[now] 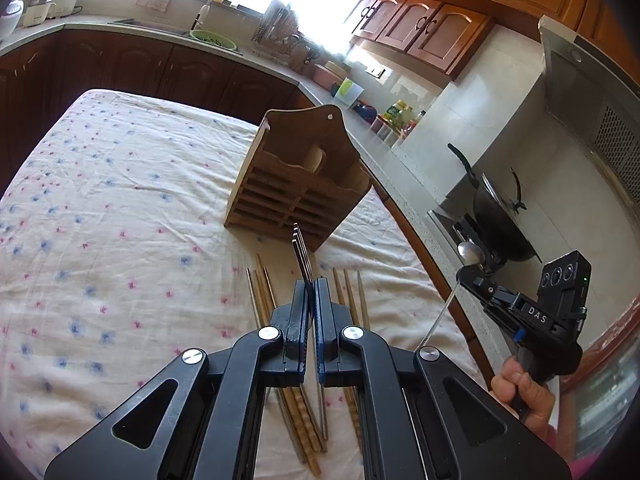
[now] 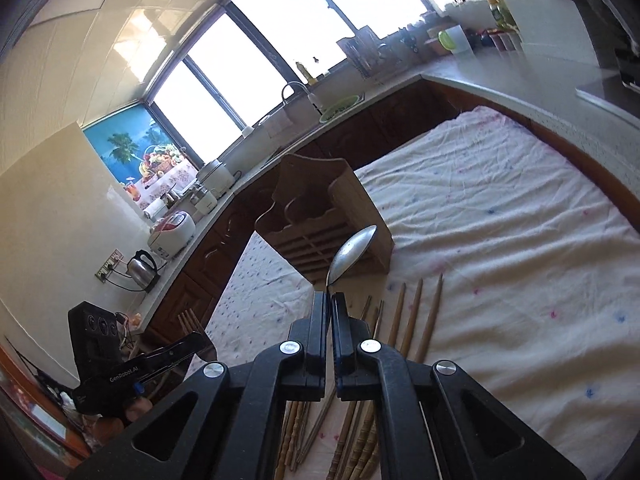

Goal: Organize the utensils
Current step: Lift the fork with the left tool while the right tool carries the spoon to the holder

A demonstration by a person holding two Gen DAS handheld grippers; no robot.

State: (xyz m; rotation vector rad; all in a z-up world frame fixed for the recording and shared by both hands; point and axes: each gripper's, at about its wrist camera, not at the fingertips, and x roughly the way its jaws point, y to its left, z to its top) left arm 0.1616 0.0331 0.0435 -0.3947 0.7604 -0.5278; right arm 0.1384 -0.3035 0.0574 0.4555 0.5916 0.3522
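Two tools, each clamped on a utensil.
Left tool (image 1: 311, 286) grips fork (image 1: 302, 254); right tool (image 2: 331, 300) grips spoon (image 2: 352, 254); chopsticks (image 1: 352, 294) on surface (image 1: 120, 200) before wooden holder (image 1: 296, 184).

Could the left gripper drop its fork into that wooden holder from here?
Probably yes. The left gripper holds the fork above the chopsticks, and the wooden holder stands just ahead, top open, nothing between.
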